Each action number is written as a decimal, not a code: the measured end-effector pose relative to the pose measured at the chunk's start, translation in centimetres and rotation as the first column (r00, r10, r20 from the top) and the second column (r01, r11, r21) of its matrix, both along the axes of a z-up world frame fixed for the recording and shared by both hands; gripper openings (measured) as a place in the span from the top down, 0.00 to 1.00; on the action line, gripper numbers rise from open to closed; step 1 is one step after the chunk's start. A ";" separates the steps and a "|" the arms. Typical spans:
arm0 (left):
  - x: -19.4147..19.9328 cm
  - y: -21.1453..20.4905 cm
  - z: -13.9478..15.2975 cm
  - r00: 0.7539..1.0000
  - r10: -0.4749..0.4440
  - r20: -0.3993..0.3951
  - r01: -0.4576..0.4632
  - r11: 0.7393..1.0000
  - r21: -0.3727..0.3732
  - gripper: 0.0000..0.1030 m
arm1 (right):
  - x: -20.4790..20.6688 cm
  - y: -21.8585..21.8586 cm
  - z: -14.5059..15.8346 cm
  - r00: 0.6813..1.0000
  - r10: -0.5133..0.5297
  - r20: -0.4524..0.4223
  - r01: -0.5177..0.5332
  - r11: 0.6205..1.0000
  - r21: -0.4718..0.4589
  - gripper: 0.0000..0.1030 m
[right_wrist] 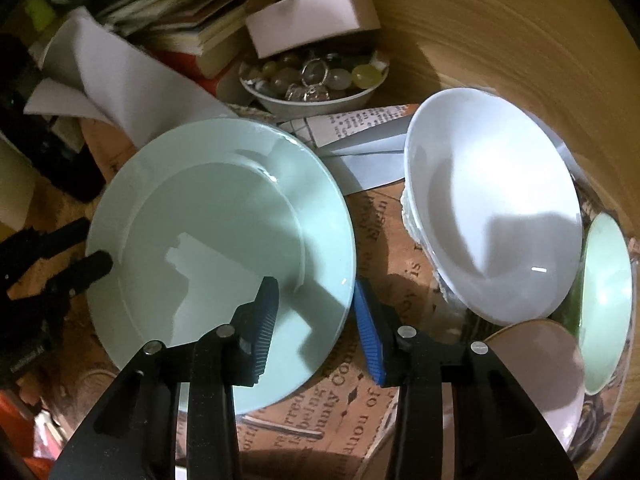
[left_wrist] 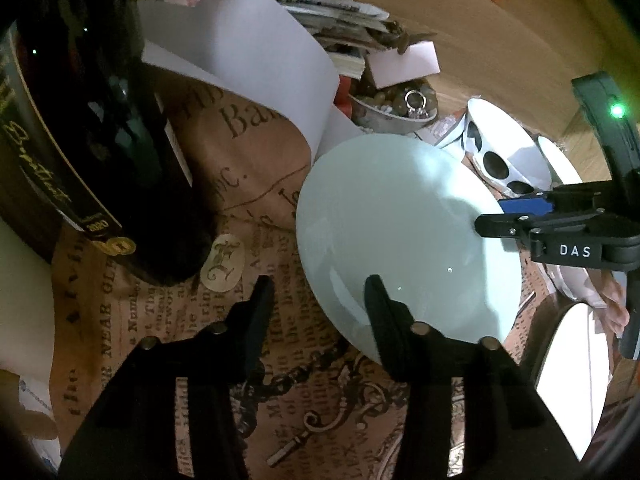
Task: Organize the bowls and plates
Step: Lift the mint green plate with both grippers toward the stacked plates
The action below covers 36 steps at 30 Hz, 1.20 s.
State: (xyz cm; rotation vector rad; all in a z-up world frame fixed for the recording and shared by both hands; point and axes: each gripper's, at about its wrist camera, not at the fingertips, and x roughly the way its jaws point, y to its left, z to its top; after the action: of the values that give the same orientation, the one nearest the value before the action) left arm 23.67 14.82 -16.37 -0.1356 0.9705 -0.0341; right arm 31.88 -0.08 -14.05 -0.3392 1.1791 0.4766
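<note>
A pale green plate [left_wrist: 404, 236] [right_wrist: 224, 248] lies on the newsprint table cover. My left gripper [left_wrist: 318, 286] is open and straddles the plate's near rim, one finger over the plate, one off it. My right gripper [right_wrist: 316, 296] is open with blue pads and straddles the plate's opposite rim; it shows in the left wrist view [left_wrist: 516, 216]. A white bowl with dark spots outside [right_wrist: 492, 200] [left_wrist: 504, 148] stands right of the plate. A green bowl [right_wrist: 604, 300] and a pinkish plate [right_wrist: 544, 364] sit at the far right.
A dark wine bottle [left_wrist: 100, 128] stands left of the plate. A small bowl of beads [right_wrist: 312, 80] [left_wrist: 396, 104], books [right_wrist: 192, 28], a pink box [right_wrist: 312, 16] and curled white paper [left_wrist: 248, 52] crowd the back. A wooden wall [right_wrist: 500, 20] runs behind.
</note>
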 end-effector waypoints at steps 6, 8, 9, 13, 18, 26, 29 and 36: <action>0.7 -0.6 -0.7 0.999 -0.025 -0.021 0.025 0.999 -0.041 0.69 | 0.1 1.2 -0.4 1.000 0.006 0.014 -0.005 1.000 -0.016 0.64; 0.8 -1.0 -0.7 0.999 -0.043 -0.028 0.041 0.998 -0.057 0.71 | 0.1 1.0 -0.2 1.000 0.001 0.021 0.000 1.000 -0.008 0.67; 0.8 -1.2 -0.7 0.999 -0.036 -0.027 0.035 0.998 -0.045 0.71 | 0.2 0.8 -0.1 1.000 -0.004 0.024 0.004 1.000 -0.006 0.70; 0.5 -1.1 -0.6 0.999 -0.019 -0.032 0.017 0.998 -0.053 0.71 | -0.1 -0.6 0.7 0.999 -0.022 0.034 0.021 0.999 0.024 0.83; -0.7 -1.5 0.4 1.000 0.004 -0.009 -0.004 1.000 -0.012 0.71 | -0.6 -1.4 1.3 0.998 -0.012 0.059 0.009 0.998 0.055 0.83; -3.3 -2.0 3.2 0.997 0.012 0.073 -0.014 1.000 0.025 0.71 | -4.3 -3.2 3.0 0.992 -0.023 0.126 0.005 0.990 0.141 0.84; -4.4 -2.1 4.3 0.995 0.018 0.100 -0.019 1.000 0.015 0.71 | -6.6 -4.6 5.1 0.985 -0.029 0.173 0.001 0.988 0.157 0.84; -7.4 -3.1 7.0 0.984 -0.003 0.176 -0.001 1.000 0.019 0.71 | -9.6 -5.9 7.3 0.971 -0.053 0.233 0.004 0.978 0.208 0.84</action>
State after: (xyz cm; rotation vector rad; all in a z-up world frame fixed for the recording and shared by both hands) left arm 16.27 11.68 -9.39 -0.1122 0.7936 -0.0371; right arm 22.32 -5.99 -6.76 -0.1935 0.8921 0.5132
